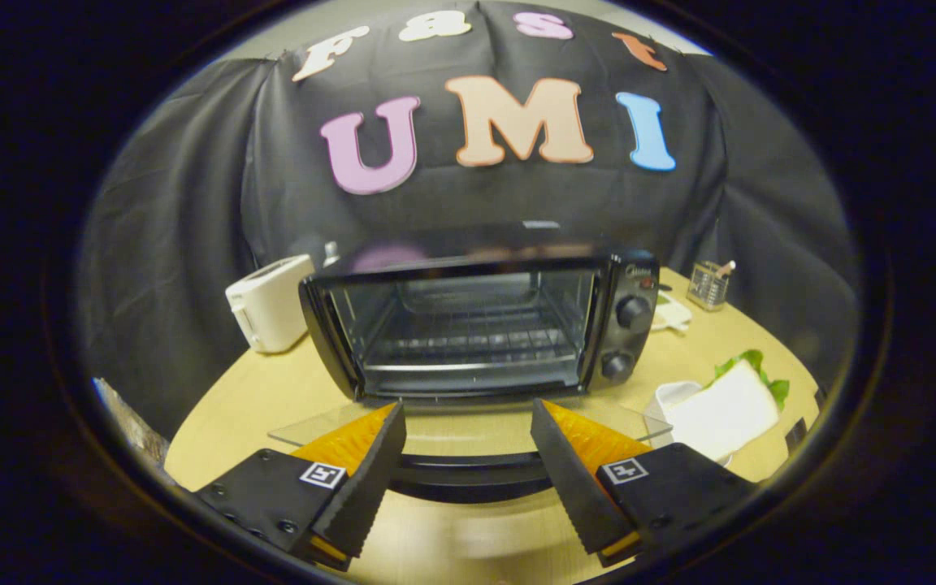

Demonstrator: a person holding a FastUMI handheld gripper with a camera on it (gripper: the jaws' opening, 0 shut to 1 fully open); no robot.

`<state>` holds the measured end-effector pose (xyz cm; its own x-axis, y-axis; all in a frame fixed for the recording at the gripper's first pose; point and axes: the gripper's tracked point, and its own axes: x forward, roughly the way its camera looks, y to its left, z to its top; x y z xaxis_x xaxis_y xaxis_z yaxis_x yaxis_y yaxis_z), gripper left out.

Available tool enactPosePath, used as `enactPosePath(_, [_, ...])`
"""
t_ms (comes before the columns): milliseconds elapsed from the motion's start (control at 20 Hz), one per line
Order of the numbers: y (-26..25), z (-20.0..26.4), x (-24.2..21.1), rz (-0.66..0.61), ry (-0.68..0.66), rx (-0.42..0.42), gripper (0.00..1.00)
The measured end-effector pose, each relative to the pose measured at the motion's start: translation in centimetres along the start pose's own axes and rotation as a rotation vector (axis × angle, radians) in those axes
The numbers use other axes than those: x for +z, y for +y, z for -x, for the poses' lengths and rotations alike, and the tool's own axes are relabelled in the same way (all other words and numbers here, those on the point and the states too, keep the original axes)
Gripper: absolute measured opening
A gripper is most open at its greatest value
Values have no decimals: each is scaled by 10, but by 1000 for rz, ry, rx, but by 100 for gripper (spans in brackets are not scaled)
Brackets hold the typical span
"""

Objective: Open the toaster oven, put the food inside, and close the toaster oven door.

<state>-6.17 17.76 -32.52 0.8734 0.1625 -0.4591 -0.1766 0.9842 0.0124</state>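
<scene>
A black toaster oven (484, 325) stands on the wooden table (273, 390) ahead of the fingers. Its glass door (468, 422) is folded down flat toward me, and the wire rack inside is bare. The door's black handle (468, 475) runs across between the two fingers, which stand apart on either side of it without pressing on it. My gripper (468, 418) is open. A sandwich (728, 406) of white bread and green lettuce lies on a white dish to the right of the oven, beyond the right finger.
A white pop-up toaster (269, 305) stands left of the oven. Behind the oven's right side sit a small wire holder (710, 284) and a pale flat item (669, 313). Black cloth closes off the back and sides.
</scene>
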Motion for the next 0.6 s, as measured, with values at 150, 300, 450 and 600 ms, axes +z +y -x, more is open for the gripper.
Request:
enactPosePath(150, [-2, -3, -17, 11, 47, 5, 98])
enactPosePath(300, [-3, -4, -22, 1, 60, 11, 98])
enactPosePath(450, [-4, -7, -27, 2, 69, 11, 98])
enactPosePath(600, [-4, -9, -33, 14, 84, 12, 98])
